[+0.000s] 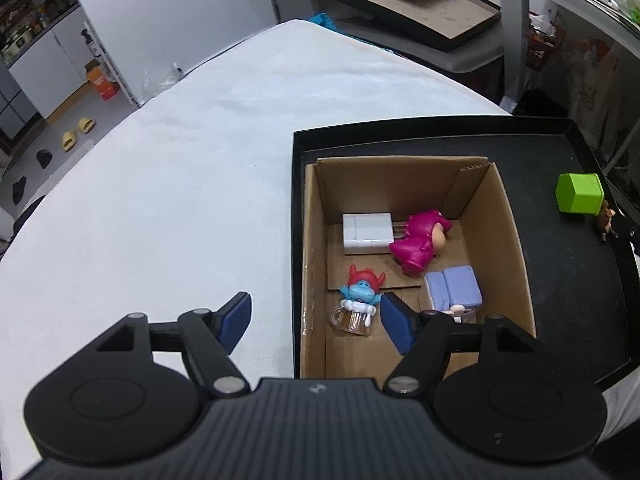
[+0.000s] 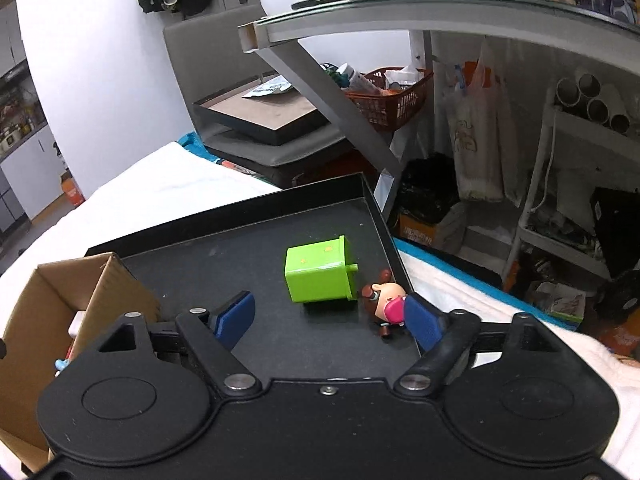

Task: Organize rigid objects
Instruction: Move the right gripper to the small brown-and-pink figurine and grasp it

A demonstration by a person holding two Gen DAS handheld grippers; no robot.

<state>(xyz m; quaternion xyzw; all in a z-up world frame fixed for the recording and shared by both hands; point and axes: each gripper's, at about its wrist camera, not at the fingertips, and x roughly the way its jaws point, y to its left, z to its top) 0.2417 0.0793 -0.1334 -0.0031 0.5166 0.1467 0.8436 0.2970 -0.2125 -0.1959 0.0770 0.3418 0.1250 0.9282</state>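
Observation:
A cardboard box point(image 1: 508, 248) stands in a black tray point(image 1: 560, 280) on the white bed. Inside lie a white block point(image 1: 366, 232), a magenta figure point(image 1: 418, 242), a lilac toy sofa point(image 1: 454, 288) and a blue-and-red figure on a beer mug point(image 1: 358, 300). My left gripper point(image 1: 316, 322) hangs open over the box's near left corner, nothing between its pads. In the right wrist view my right gripper point(image 2: 332, 318) is open above the tray floor point(image 2: 224, 256), just short of a green cube point(image 2: 320, 272). A small brown-haired doll point(image 2: 384, 300) lies beside the right fingertip point(image 2: 422, 320).
The green cube point(image 1: 580, 192) and doll point(image 1: 606, 220) sit near the tray's far right wall. A second black tray point(image 1: 412, 4) rests on a grey chair beyond the bed. A glass desk point(image 2: 400, 12) with an orange basket point(image 2: 388, 96) under it stands to the right.

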